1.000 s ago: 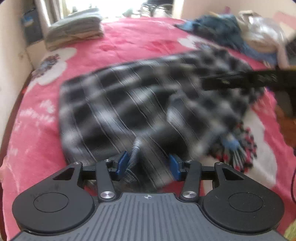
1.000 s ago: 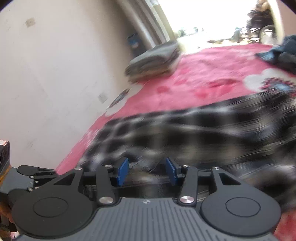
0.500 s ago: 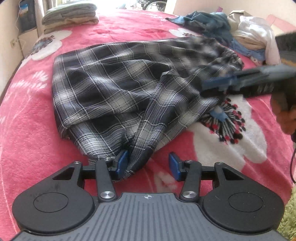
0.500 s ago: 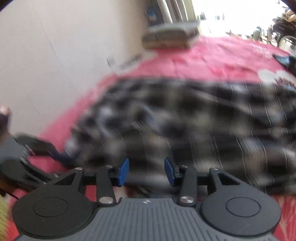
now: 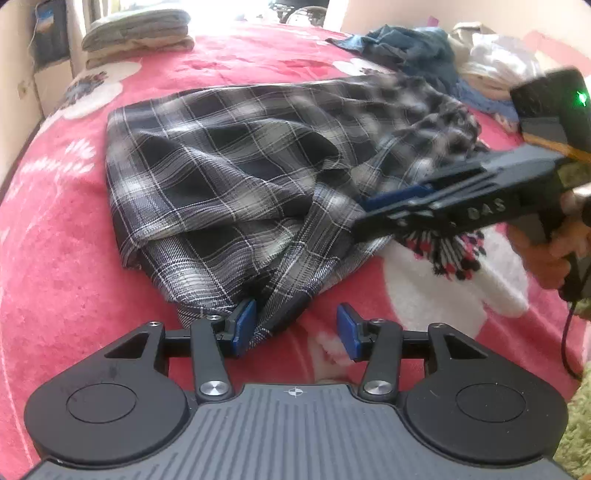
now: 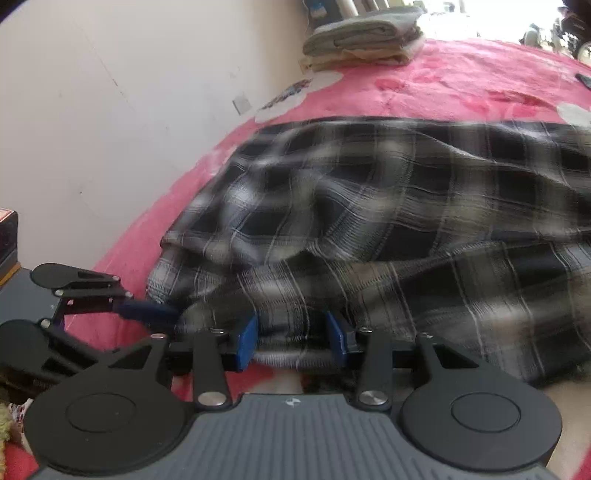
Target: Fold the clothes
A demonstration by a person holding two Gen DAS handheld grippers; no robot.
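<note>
The plaid shirt (image 5: 236,177) lies rumpled on the pink bed (image 5: 55,240). Your left gripper (image 5: 295,326) stands released at its hem; your right gripper (image 6: 291,338) is closing around a fold. Pinch fully before lifting.

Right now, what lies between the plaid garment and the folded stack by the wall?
Only bare pink blanket separates the plaid garment from the folded stack; both wrist views show that stretch with nothing on it.

A bed under a pink fleece blanket with white flower prints (image 5: 236,62) stands against a plain cream wall (image 6: 110,110); bright daylight, perhaps a window (image 5: 229,11), glares beyond.
</note>
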